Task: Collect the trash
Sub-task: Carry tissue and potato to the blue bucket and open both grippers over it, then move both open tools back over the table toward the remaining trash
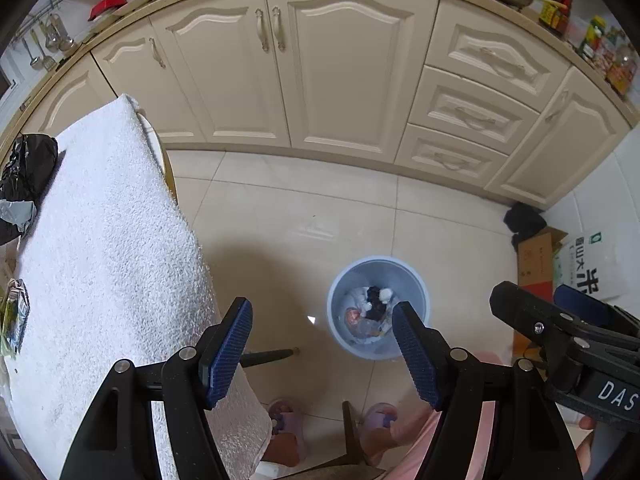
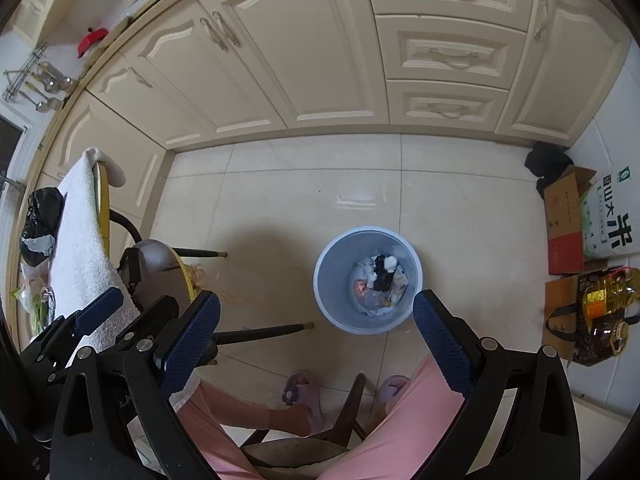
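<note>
A pale blue trash bin [image 1: 412, 280] [image 2: 334, 276] stands on the tiled floor, holding crumpled paper, wrappers and a dark scrap [image 2: 382, 276]. My left gripper [image 1: 322, 354] hangs open above the floor just left of the bin, with nothing between its blue pads [image 1: 230, 354]. My right gripper [image 2: 318, 338] stands wide open above the bin's near rim, also with nothing in it. Each gripper shows at the edge of the other's view: the right gripper [image 1: 540, 296] and the left gripper [image 2: 132, 308]. A black plastic bag [image 1: 28, 168] and small wrappers [image 1: 12, 316] lie on the towel-covered table [image 1: 112, 260].
Cream kitchen cabinets [image 1: 332, 72] line the far side. A cardboard box [image 2: 564, 220], a rice bag [image 2: 612, 220] and oil bottles [image 2: 604, 300] stand at the right wall. A person's pink-trousered legs [image 2: 404, 420], slippers and dark chair legs [image 2: 264, 332] are below the grippers.
</note>
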A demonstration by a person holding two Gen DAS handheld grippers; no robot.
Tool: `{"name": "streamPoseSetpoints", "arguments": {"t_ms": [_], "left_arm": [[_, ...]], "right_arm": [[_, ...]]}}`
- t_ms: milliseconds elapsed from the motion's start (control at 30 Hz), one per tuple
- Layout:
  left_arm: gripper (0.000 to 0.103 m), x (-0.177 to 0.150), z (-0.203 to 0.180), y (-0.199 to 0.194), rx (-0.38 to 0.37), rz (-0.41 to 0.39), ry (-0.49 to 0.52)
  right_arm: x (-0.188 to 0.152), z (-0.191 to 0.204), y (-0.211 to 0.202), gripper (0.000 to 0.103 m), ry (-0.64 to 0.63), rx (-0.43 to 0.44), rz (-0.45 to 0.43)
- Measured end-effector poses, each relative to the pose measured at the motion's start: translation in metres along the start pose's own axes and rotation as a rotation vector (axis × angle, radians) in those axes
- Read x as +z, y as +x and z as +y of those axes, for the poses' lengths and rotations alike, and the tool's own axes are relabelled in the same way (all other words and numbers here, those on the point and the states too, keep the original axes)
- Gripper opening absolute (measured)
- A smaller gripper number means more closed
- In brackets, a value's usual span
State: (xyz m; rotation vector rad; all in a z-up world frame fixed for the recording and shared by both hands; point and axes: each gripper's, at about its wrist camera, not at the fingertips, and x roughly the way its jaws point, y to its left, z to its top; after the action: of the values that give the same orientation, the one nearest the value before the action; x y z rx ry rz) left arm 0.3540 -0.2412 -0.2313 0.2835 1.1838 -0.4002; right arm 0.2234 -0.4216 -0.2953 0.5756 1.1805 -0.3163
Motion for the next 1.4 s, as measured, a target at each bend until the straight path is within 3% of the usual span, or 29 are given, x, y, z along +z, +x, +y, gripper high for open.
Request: {"name": "streamPoseSetpoints", "arguments": {"t_ms": [400,767,1100,1400], "left_arm": [[0.068,-0.021,0.024,-0.032,-0.012,-0.046,-0.05],[0.069,-0.057,0.069,-0.076,-0.003,-0.102,-0.143],[0.07,-0.114,0.148,-0.121,0.058,-0.145,-0.314],[0.07,-0.172,0.213,-0.164,0.12,-0.173,-0.473]], "right_arm": [[-0.013,0.01,-0.022,0.099,-0.011,-0.013,-0.039],[-0.027,0.055,-0.037,0.099,-0.102,-0.004,-0.062],[-0.055,0.129,-0.034,0.099,-0.238,0.02,-0.059],[-0.09,0.219,-0.017,0.099,-0.413,0.075,-0.02]]}}
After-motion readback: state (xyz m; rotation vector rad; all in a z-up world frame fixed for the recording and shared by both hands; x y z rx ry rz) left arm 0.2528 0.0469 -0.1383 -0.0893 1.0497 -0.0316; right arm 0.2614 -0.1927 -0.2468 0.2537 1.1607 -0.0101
